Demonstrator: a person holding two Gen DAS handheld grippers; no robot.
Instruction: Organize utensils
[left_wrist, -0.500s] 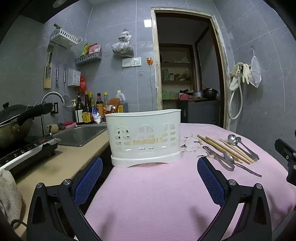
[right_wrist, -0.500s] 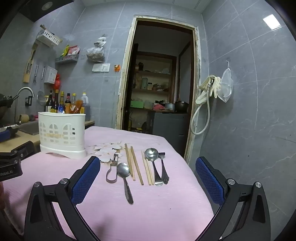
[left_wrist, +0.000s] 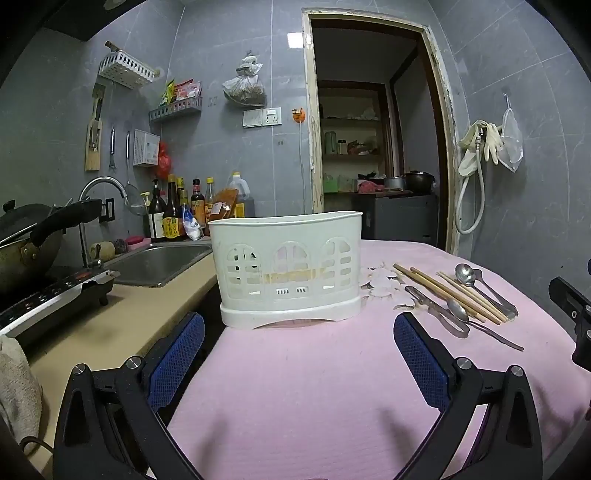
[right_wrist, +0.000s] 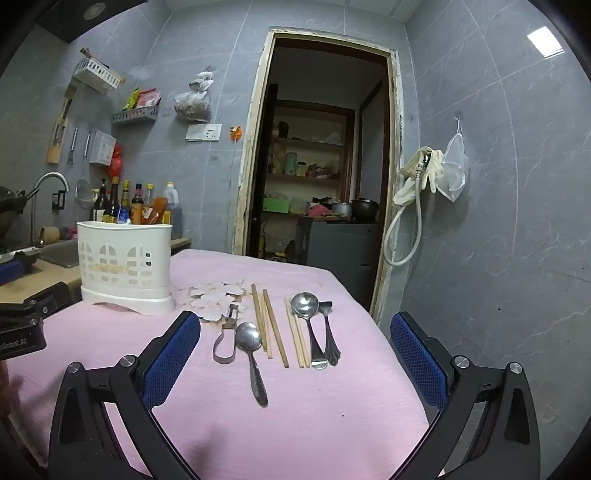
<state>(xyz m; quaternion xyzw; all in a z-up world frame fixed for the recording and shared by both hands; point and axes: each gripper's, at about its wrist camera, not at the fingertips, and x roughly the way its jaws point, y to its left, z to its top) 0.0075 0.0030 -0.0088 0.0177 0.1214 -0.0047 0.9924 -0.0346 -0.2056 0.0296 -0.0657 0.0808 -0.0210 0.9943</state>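
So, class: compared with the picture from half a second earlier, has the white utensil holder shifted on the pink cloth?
No. The white utensil holder stands at the same spot against the sink beside it and the chopsticks on its other side, in both views.

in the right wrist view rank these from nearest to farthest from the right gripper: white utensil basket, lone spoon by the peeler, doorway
1. The lone spoon lies just ahead of the open right gripper on the pink cloth.
2. The white utensil basket stands farther back, to the left.
3. The doorway is farthest, behind the table.
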